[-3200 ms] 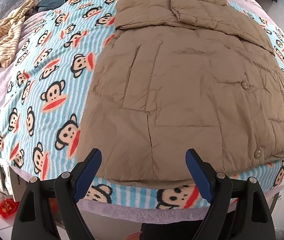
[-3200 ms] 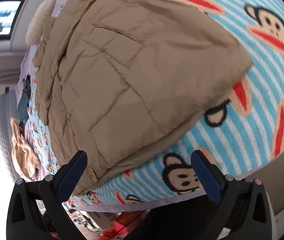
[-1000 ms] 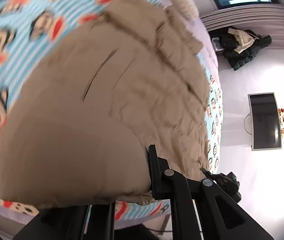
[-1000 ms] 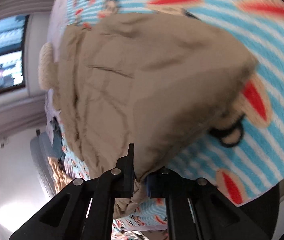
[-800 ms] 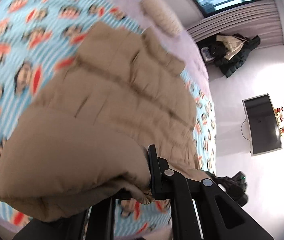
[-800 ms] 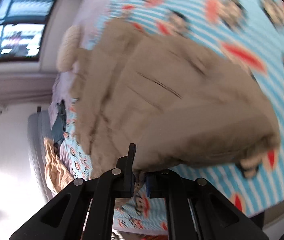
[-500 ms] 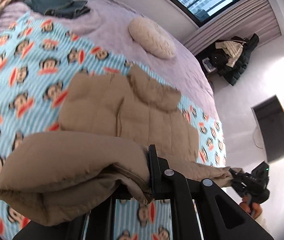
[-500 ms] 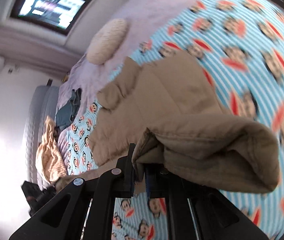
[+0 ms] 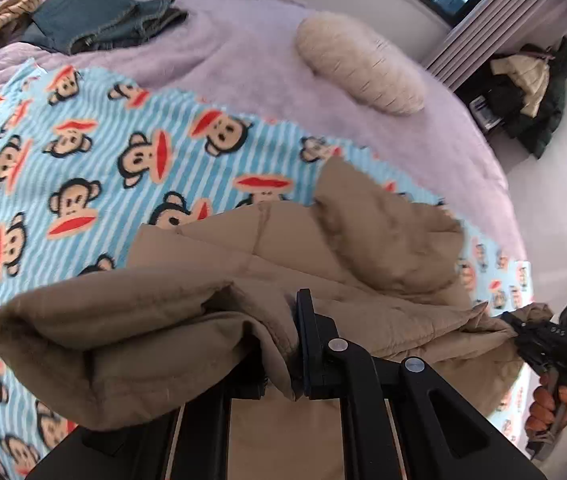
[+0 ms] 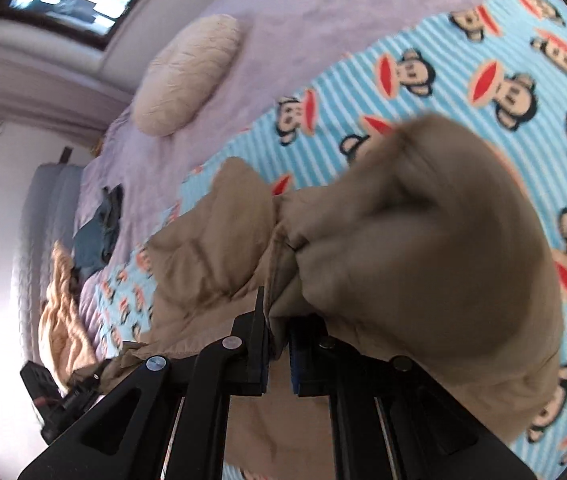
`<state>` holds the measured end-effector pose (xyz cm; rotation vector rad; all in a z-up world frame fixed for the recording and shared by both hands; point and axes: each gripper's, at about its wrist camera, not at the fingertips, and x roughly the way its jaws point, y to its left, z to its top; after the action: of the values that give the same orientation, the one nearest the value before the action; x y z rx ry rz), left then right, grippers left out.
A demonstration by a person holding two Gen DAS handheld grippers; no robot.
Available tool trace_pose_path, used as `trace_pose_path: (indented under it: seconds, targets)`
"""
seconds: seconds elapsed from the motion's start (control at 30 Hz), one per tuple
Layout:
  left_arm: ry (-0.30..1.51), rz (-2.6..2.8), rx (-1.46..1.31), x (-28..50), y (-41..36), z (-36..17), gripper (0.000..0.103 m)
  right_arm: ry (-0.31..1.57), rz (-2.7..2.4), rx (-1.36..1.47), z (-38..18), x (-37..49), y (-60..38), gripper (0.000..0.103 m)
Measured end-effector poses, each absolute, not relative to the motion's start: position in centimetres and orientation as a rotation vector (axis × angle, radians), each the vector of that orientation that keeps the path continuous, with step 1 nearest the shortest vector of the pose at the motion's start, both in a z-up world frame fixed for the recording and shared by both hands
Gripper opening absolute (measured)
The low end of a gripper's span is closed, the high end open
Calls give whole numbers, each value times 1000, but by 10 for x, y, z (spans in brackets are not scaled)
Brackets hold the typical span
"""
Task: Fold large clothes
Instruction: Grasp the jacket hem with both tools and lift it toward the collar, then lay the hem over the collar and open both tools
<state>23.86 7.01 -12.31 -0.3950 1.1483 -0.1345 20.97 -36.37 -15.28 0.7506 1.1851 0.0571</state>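
A tan quilted jacket (image 9: 267, 248) lies on a blue striped monkey-print blanket (image 9: 63, 152) on the bed. My left gripper (image 9: 283, 344) is shut on the jacket's hem corner, which bunches to the left of the jaws and is lifted above the bed. My right gripper (image 10: 277, 328) is shut on the other hem corner of the jacket (image 10: 423, 232), also lifted. The hem hangs between both grippers over the jacket's upper part. The right gripper also shows at the right edge of the left wrist view (image 9: 543, 336).
A round cream cushion (image 9: 359, 66) and folded blue jeans (image 9: 103, 20) lie on the purple bedspread (image 9: 223, 40) beyond the blanket. A striped beige garment (image 10: 59, 312) lies at the bed's far side. Dark clothes (image 9: 531, 80) pile by the wall.
Both grippers closed on the jacket's bottom hem corners, lifted them off the bed and carried the hem up and forward toward the collar end.
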Motion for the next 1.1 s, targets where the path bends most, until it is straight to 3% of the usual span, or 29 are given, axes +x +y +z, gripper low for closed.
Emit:
trace_pose_path:
  seconds: [0.27, 0.4, 0.5, 0.57, 0.6, 0.63, 0.7, 0.73, 0.77, 0.8, 0.87, 0.97, 1.03, 1.1]
  targets:
    - [1166, -157, -388, 277, 63, -197, 16, 1136, 30, 857, -221, 221, -368, 9]
    - [1126, -139, -355, 270, 59, -189, 16, 1145, 29, 850, -214, 221, -366, 12]
    - [1073, -167, -332, 255, 65, -162, 36, 1137, 30, 797, -188, 215, -367, 32]
    - [1012, -162, -299, 241, 72, -138, 78, 1094, 27, 733, -168, 207, -367, 63]
    - [976, -149, -282, 236, 75, -128, 84, 1062, 23, 688, -155, 201, -366, 64]
    - [926, -155, -255, 229, 77, -115, 85, 1049, 36, 657, -146, 195, -364, 63]
    - [927, -195, -238, 226, 76, -106, 85, 1042, 78, 622, -136, 189, -357, 49]
    - [937, -215, -240, 227, 74, -105, 85, 1062, 102, 588, -136, 187, -349, 29]
    - [950, -237, -239, 229, 73, -108, 85, 1084, 124, 559, -137, 187, -342, 23]
    - [968, -256, -222, 230, 68, -111, 85, 1099, 147, 537, -141, 188, -335, 23]
    - [993, -261, -169, 235, 53, -121, 70, 1140, 180, 457, -152, 194, -314, 20]
    - [1030, -255, -154, 250, 33, -150, 66, 1170, 204, 390, -171, 204, -296, 20]
    - [1055, -216, -133, 265, 27, -171, 54, 1171, 179, 332, -183, 217, -292, 19]
    - [1065, -159, -126, 280, 27, -191, 54, 1152, 140, 302, -188, 226, -299, 16]
